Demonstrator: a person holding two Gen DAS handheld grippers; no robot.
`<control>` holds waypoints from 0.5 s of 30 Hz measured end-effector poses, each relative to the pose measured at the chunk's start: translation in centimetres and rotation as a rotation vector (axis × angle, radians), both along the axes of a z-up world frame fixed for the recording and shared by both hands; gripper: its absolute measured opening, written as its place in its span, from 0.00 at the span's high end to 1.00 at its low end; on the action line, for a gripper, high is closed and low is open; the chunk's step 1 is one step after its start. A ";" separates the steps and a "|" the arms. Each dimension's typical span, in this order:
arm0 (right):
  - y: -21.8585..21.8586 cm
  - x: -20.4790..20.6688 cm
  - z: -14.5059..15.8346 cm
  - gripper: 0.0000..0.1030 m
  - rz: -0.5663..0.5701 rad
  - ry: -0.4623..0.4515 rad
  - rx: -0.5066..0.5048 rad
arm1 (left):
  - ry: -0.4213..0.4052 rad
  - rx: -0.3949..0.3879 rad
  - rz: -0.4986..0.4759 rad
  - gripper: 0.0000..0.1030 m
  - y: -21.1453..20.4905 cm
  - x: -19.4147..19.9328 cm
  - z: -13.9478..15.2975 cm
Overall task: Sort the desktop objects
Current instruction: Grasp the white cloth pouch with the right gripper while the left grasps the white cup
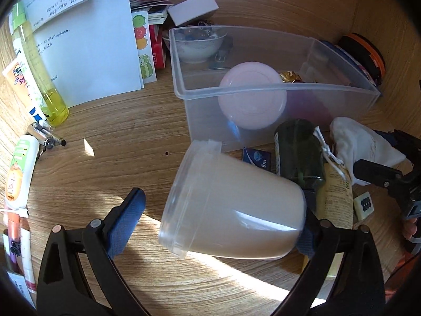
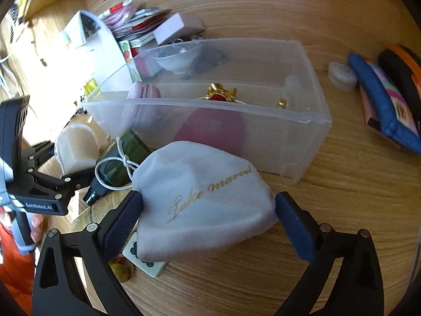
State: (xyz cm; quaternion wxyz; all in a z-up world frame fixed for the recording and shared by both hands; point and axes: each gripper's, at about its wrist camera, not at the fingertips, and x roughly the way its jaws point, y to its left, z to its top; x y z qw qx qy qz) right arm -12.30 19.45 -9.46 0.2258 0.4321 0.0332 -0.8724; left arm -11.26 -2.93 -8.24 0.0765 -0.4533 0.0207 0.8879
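Observation:
A translucent beige jar [image 1: 231, 208] lies on its side on the wooden desk, between the fingers of my left gripper [image 1: 218, 231]. That gripper is open, with a clear gap at its left pad. A white drawstring pouch [image 2: 205, 197] with gold script sits between the pads of my right gripper [image 2: 209, 210]. The pads flank the pouch without squeezing it, and it rests partly on a mahjong tile [image 2: 142, 258]. Just behind stands a clear plastic bin [image 2: 210, 102] holding a pink round case [image 1: 250, 94] and gold-wrapped items. A dark green bottle [image 1: 297, 152] lies between jar and pouch.
Papers [image 1: 86, 52], a yellow bottle [image 1: 44, 79] and tubes crowd the left side. A white bowl [image 1: 194, 44] and a white box [image 1: 192, 11] sit behind the bin. A blue fabric pouch [image 2: 381, 100] and a small white round container [image 2: 342, 76] lie right of the bin.

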 end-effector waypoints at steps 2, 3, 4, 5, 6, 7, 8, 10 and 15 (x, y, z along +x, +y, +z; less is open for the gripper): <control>0.0 0.0 0.1 0.15 0.011 0.005 -0.008 | 0.001 -0.006 -0.001 0.03 0.0 0.0 0.0; 0.0 0.0 0.1 0.17 0.014 0.006 -0.013 | 0.003 -0.011 -0.011 0.03 0.1 -0.1 -0.1; 0.1 0.1 0.1 0.21 0.014 0.007 -0.020 | 0.006 -0.016 -0.012 0.03 0.2 -0.1 -0.1; 0.1 0.2 0.1 0.23 0.013 0.010 -0.022 | 0.009 -0.020 -0.018 0.07 0.3 -0.1 -0.1; 0.2 0.3 0.1 0.30 0.008 0.016 -0.022 | 0.010 -0.021 -0.025 0.10 0.4 -0.1 -0.1; 0.3 0.4 0.1 0.36 0.003 0.018 -0.022 | 0.004 -0.017 -0.041 0.17 0.5 -0.1 -0.2; 0.3 0.5 0.1 0.40 -0.003 0.023 -0.020 | 0.002 -0.012 -0.072 0.24 0.7 -0.1 -0.3; 0.7 0.6 0.1 0.49 -0.009 0.025 -0.032 | 0.005 -0.024 -0.083 0.27 1.0 -0.1 -0.4; 0.7 1.4 0.3 0.58 -0.024 0.043 -0.038 | 0.012 -0.008 -0.096 0.30 0.9 0.0 -0.5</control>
